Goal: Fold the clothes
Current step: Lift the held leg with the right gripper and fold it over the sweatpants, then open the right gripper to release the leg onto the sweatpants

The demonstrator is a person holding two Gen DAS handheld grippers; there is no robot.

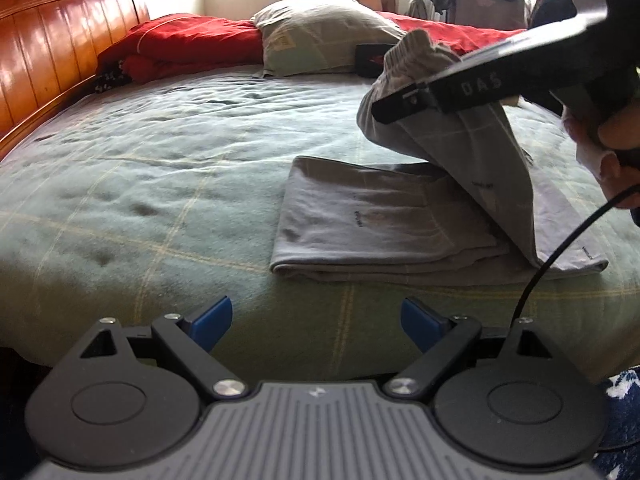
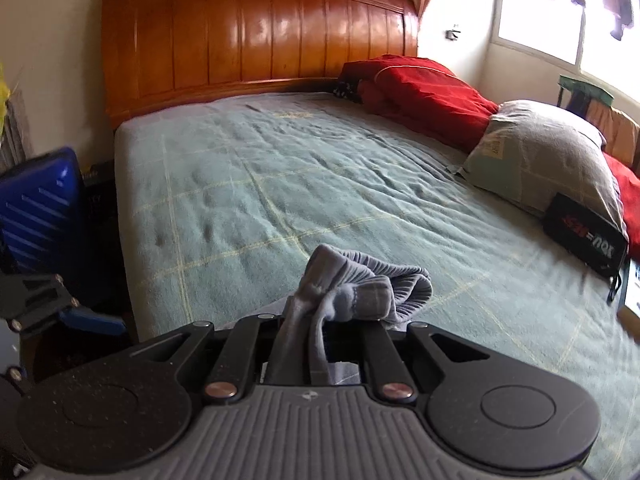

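We see a bed (image 1: 160,168) with a green checked blanket and a wooden headboard (image 2: 256,32). The grey trousers (image 1: 380,220) lie part-folded near its front edge. Our right hand-held gripper (image 2: 320,320) pinches their waistband, lifted above the rest. Our left hand-held gripper (image 1: 318,322) is spread wide with nothing between its fingers.

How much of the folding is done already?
Partly done: the grey garment lies doubled on the bed. In hand: the right gripper pinches its ribbed end, lifted. Left: lay that end down. The left gripper is open and empty.
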